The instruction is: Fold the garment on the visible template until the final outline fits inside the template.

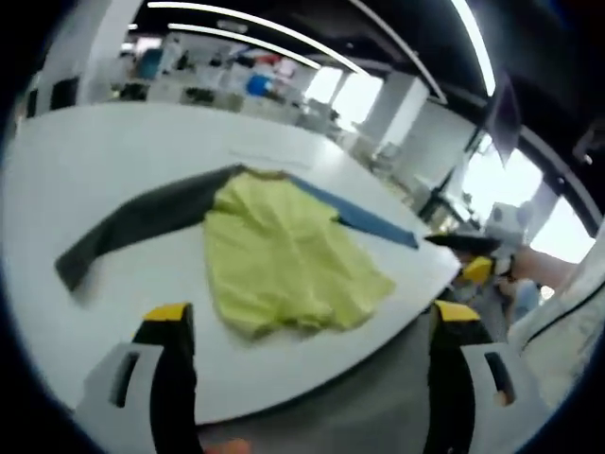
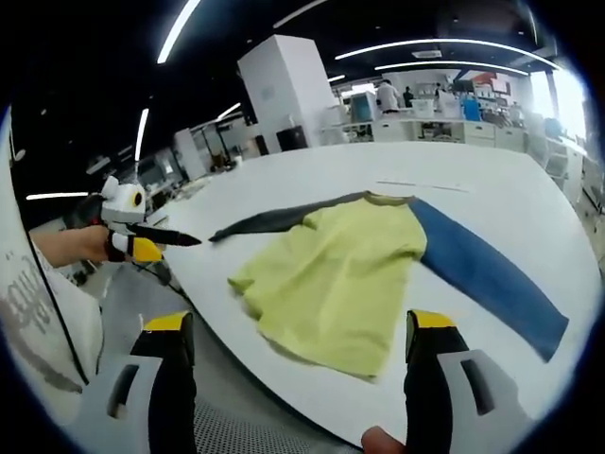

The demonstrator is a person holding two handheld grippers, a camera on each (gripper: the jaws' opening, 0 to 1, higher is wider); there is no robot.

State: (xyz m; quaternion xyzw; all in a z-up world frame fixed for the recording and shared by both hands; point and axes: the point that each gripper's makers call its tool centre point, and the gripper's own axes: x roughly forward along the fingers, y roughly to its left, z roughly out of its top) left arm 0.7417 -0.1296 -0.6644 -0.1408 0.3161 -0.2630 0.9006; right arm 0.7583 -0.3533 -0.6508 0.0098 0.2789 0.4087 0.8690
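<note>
Two grippers are in our hands, and both stand off the near edge of the round white table [image 1: 85, 161], clear of it. We see the yellow-green long-sleeved shirt with one dark grey sleeve and one blue sleeve [image 1: 284, 255] lying flat on that table, its hem toward the near edge and its collar pointing away across the tabletop. From the left gripper view the dark grey sleeve [image 1: 132, 227] stretches out from the shirt body along the table, while the blue sleeve [image 1: 369, 219] runs the other way toward the table's rim. Our left gripper [image 1: 307, 326] has its yellow-tipped black jaws spread wide, with nothing between them; the shirt hem lies beyond the tips, not touched. From the right gripper view the same shirt [image 2: 340, 274] sits on the table [image 2: 492, 189], the blue sleeve [image 2: 482, 274] reaching toward the near edge. Our right gripper [image 2: 298, 331] is likewise spread wide and empty, short of the table's edge. Off the table's rim, beside the grey sleeve's end, the other gripper [image 2: 142, 241] shows, held in a hand [image 2: 71, 244].
</note>
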